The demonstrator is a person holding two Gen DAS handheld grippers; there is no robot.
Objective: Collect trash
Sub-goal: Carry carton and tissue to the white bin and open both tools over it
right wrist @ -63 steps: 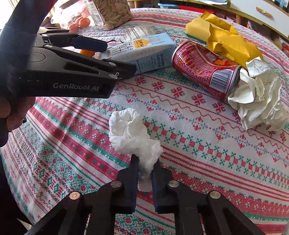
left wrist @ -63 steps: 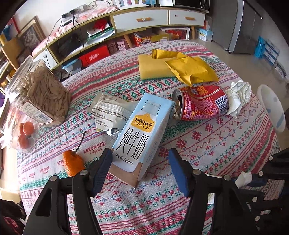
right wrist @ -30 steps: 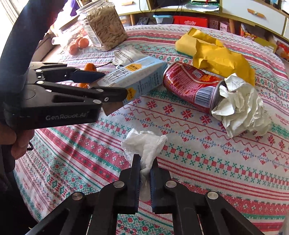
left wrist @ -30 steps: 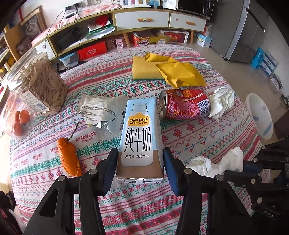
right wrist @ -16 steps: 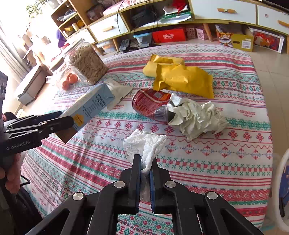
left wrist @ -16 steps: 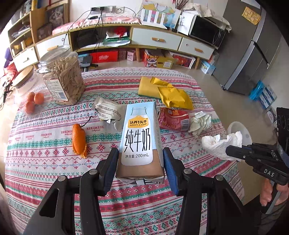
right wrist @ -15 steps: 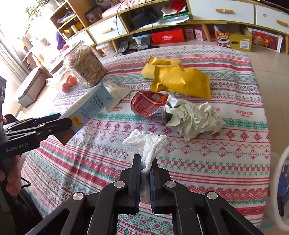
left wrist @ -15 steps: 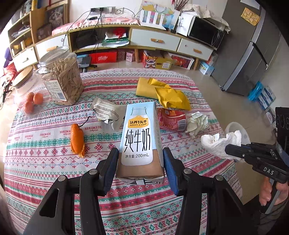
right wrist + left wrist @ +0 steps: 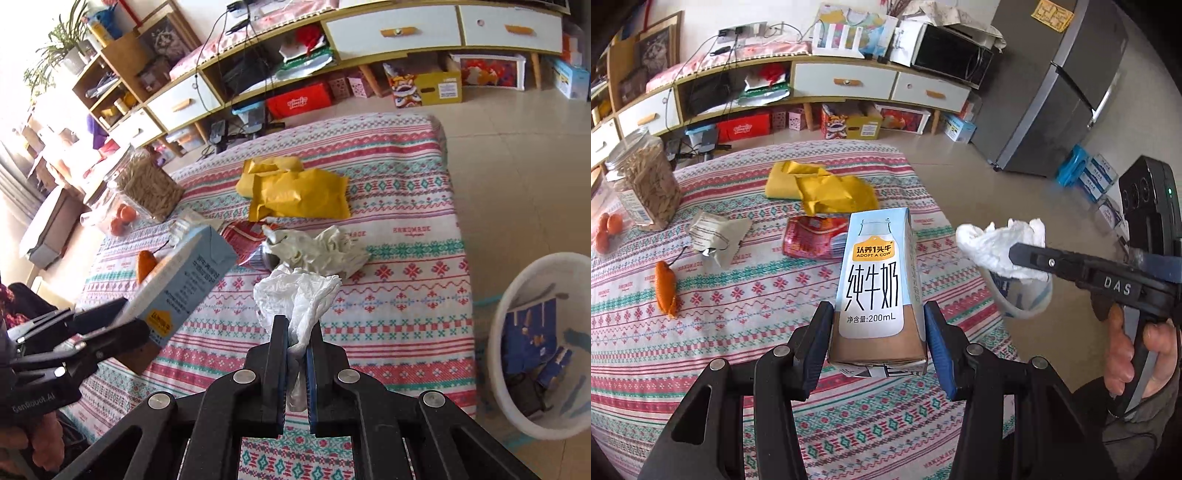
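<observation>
Milk carton (image 9: pixel 877 288) rides clear of the table, clamped between the pads of the left gripper (image 9: pixel 877 347) in the left wrist view; a yellow wrapper (image 9: pixel 827 192), red can (image 9: pixel 812 242) and foil packet (image 9: pixel 718 236) lie uncollected on the patterned cloth (image 9: pixel 738 295).

From the right wrist, the right gripper (image 9: pixel 295 343) pinches a white tissue (image 9: pixel 295 295) tight, near the white bin (image 9: pixel 524 295), which already holds scraps. Crumpled paper (image 9: pixel 321 247) awaits too; collection appears far from finished.

Each of the 2 fisheye cameras rides close behind its own gripper's fingers, angled down. Both views take in the patterned tablecloth-covered table (image 9: pixel 746 295) (image 9: pixel 406 229), its crumpled yellow paper bag (image 9: pixel 827 188) (image 9: pixel 295 192) and white plastic bin (image 9: pixel 1023 295) (image 9: pixel 532 325).
</observation>
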